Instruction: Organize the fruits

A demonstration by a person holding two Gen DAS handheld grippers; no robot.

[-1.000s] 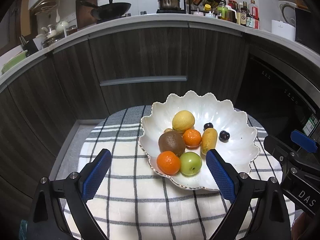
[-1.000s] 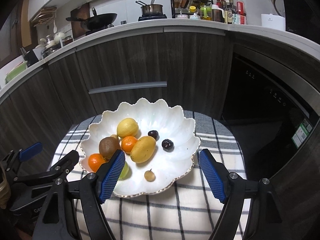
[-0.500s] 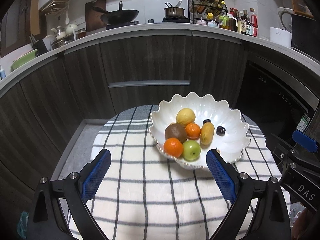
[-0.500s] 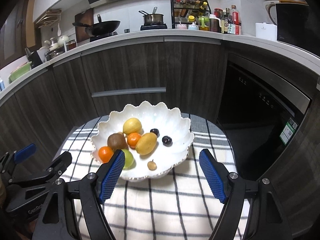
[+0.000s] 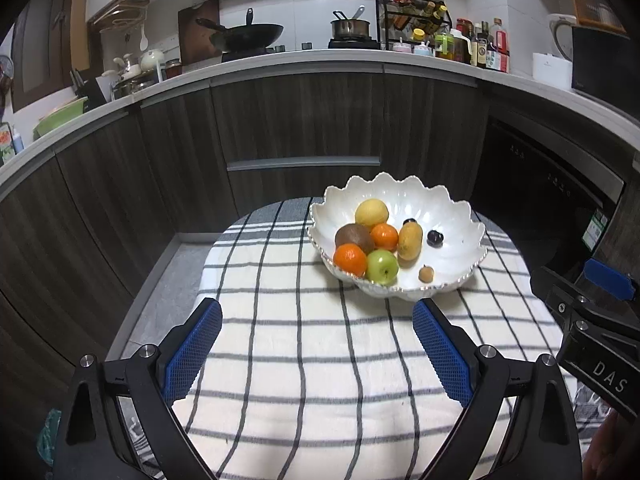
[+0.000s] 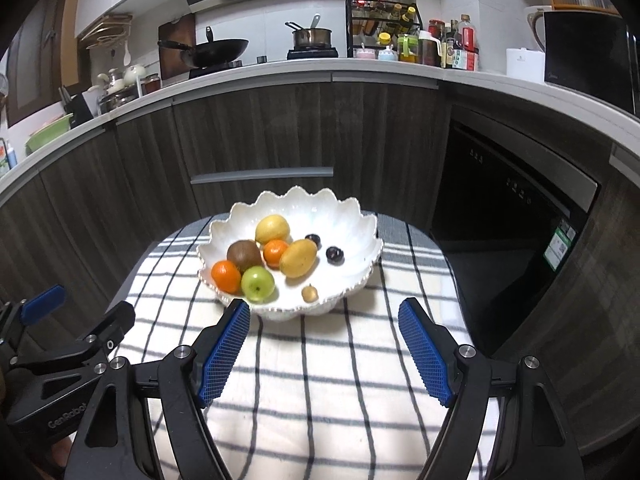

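A white scalloped bowl (image 5: pixel 452 276) (image 6: pixel 352 224) stands on the checked cloth and holds a lemon (image 5: pixel 371 212), a kiwi (image 5: pixel 354 237), two oranges (image 5: pixel 350 259), a green apple (image 5: pixel 382 266), a yellow mango (image 5: pixel 410 242), two dark plums (image 5: pixel 435 238) and a small brown fruit (image 5: pixel 426 273). My left gripper (image 5: pixel 316 346) is open and empty, well short of the bowl. My right gripper (image 6: pixel 324 342) is open and empty, just in front of the bowl's near rim. Each gripper shows at the other view's edge.
The table with the white and grey checked cloth (image 5: pixel 320 360) stands before dark wood cabinets (image 5: pixel 304 120). A dishwasher front (image 6: pixel 508 184) is at the right. The counter above carries a wok (image 5: pixel 244 36), a pot and bottles.
Both grippers have drawn back from the bowl and risen, so the bowl looks smaller and farther. The fruits have not moved. Both grippers stay open.
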